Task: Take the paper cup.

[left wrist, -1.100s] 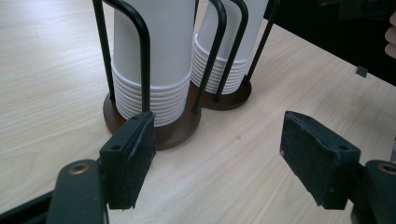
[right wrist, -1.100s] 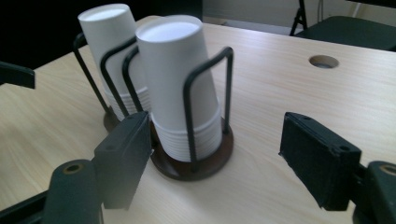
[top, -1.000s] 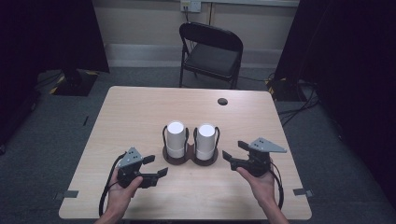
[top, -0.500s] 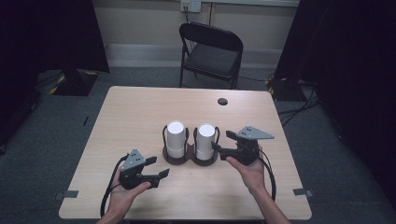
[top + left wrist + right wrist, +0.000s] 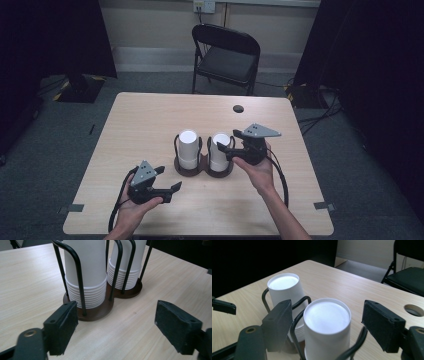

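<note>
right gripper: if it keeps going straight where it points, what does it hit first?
Most likely the nearer stack of white cups, upside down in the wire holder. The right gripper points at its top, open fingers either side, not touching as far as I can tell. Depth is unclear.

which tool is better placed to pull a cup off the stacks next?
Right. The right tool is up beside the top of the right cup stack, its jaws open on either side of it. The left tool sits low near the table's front edge, short of the left cup stack, jaws open.
</note>
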Motion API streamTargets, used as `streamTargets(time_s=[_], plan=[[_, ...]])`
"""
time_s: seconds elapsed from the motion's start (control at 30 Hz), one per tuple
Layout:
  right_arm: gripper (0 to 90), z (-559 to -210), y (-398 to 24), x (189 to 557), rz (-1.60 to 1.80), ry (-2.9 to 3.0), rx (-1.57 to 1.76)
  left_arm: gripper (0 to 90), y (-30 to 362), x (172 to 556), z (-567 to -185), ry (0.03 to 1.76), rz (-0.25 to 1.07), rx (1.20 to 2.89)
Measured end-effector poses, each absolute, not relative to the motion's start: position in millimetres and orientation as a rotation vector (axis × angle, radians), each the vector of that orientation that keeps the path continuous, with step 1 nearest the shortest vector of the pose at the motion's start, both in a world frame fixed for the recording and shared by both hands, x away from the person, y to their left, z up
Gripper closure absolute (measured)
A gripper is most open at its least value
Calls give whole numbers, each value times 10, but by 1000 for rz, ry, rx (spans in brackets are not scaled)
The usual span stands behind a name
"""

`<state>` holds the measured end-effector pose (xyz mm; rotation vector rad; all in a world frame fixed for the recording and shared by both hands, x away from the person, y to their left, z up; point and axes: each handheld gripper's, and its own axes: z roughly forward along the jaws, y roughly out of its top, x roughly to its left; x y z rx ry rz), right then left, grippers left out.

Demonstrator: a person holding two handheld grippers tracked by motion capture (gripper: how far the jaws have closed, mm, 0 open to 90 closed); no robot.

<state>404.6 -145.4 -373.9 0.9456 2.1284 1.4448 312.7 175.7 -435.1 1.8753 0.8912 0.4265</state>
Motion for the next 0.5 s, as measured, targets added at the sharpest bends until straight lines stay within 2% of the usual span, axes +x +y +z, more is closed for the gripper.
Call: streamTargets(time_s=[0.3, 0.5], plan=[[200, -3824, -1339, 4192, 1445, 2153, 935, 166, 1784, 3136, -4344, 893, 416, 1858], [203, -3867, -1292, 4230, 1441, 2161, 935, 158, 1778, 3136, -4346, 889, 411, 1855]])
